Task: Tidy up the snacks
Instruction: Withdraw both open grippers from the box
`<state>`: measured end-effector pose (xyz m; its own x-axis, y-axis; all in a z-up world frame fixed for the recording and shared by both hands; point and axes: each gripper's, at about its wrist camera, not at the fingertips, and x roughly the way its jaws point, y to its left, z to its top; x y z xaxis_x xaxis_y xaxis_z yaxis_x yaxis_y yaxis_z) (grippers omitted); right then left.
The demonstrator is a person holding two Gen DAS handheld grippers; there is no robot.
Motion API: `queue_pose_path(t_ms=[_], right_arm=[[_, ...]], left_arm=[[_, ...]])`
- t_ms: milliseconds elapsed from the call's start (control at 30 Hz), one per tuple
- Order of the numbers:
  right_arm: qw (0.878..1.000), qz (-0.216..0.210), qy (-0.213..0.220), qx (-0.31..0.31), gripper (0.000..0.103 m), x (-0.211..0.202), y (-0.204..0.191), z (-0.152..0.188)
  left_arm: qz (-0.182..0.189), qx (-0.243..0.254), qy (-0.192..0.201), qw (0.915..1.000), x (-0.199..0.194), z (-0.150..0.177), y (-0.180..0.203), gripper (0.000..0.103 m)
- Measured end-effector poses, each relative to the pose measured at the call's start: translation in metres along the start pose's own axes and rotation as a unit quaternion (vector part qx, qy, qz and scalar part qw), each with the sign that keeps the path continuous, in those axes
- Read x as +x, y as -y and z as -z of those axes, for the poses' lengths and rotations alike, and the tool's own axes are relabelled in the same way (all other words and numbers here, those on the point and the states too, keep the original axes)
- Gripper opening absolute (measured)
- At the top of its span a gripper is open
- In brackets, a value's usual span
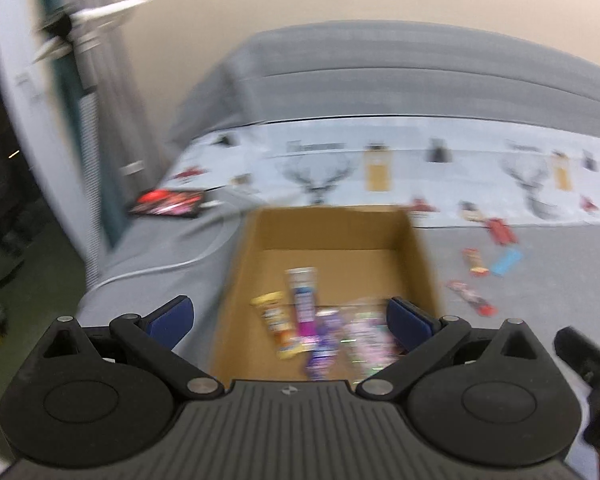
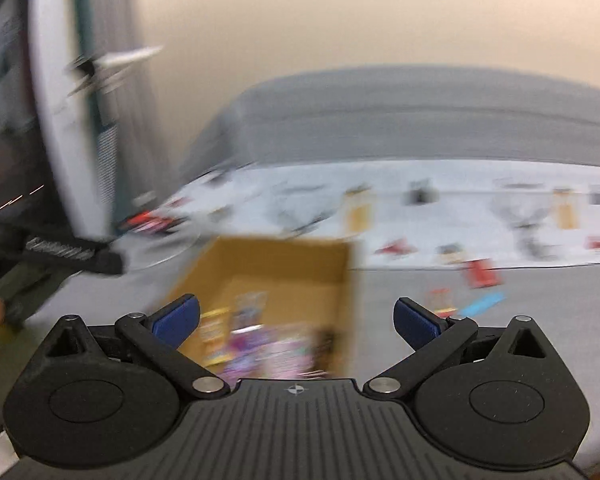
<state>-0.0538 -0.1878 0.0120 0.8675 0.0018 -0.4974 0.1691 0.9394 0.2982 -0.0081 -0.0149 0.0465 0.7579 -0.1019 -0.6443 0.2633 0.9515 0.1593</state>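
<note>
An open cardboard box stands on a grey bed and holds several snack packets. My left gripper is open and empty, hovering above the box's near edge. The box also shows in the right wrist view, blurred, with packets inside. My right gripper is open and empty, above the box's near right side. Loose snacks lie on the bed right of the box: a red bar, a blue bar and a red packet. They also show blurred in the right wrist view.
A dark red packet lies on the bed left of the box. A patterned pillow strip and grey headboard run behind. A window frame with handle is at the left. The other gripper's edge is at the right.
</note>
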Motion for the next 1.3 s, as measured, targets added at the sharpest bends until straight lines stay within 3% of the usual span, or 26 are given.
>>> queue_pose_path(t_ms=[100,233,733,1100,1300], right_arm=[[0.998,0.031,0.007,0.051,0.103,-0.029,0.041,0.001],[0.995,0.035,0.017,0.088,0.103,-0.046,0.057,0.009],[0.994,-0.003,0.011,0.110,0.103,-0.032,0.067,0.009],[0.992,0.007,0.005,0.123,0.103,-0.013,0.088,-0.003],[0.991,0.021,-0.005,0.132,0.103,0.008,0.109,-0.006]], left_arm=[[0.039,0.031,-0.003,0.9987,0.000,-0.006,0.038,0.103],[0.062,0.039,-0.008,0.9973,0.001,-0.005,0.063,0.103],[0.033,0.031,-0.031,0.9985,0.015,-0.003,0.060,0.103],[0.029,0.020,-0.036,0.9987,0.030,-0.014,0.065,0.103],[0.025,0.025,-0.060,0.9975,0.057,-0.023,0.076,0.103]])
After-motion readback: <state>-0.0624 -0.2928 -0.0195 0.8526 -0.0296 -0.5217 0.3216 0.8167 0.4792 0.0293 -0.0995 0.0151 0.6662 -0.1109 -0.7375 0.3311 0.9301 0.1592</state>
